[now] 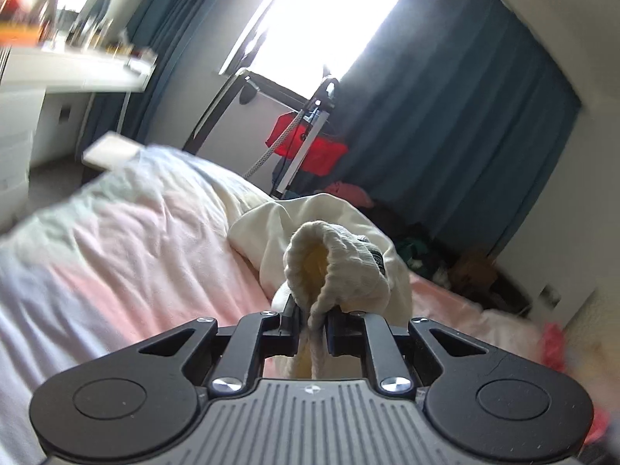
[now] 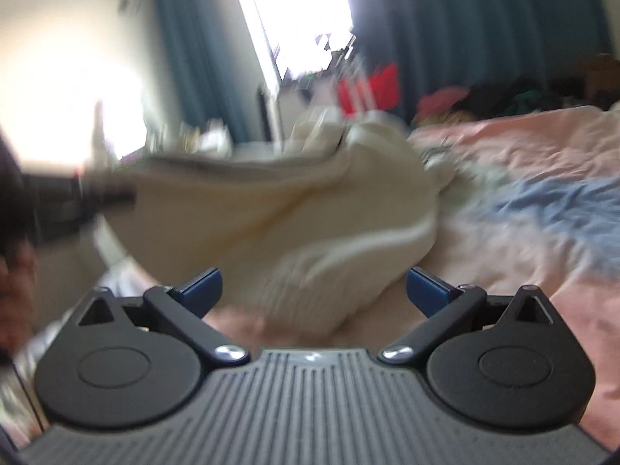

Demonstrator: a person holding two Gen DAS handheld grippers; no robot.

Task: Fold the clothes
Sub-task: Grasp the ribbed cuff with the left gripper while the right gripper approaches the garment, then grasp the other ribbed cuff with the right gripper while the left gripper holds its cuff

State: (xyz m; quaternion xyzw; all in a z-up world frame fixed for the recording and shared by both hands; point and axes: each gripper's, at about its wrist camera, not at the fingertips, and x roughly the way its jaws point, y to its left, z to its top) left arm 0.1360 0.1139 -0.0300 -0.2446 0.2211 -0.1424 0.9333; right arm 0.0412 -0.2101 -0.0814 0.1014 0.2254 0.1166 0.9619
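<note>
Left claw [image 1: 312, 319] pinches cream garment [image 1: 337, 259]; right claw [image 2: 314, 286] gapes

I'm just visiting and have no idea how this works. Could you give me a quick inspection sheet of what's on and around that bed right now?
Surface: bed with a rumpled pink, white and blue cover.
Job's things: cream sweater, one ribbed cuff lifted off the bed.
Clutter: heap of dark and coloured clothes beyond the bed; small items on a white desk, blurred.
Tools: left tool shut on the cuff; right tool open, nothing between its jaws, close to the sweater.
Cables: braided hose by a red appliance.
Surroundings: blue curtains, bright window.
</note>
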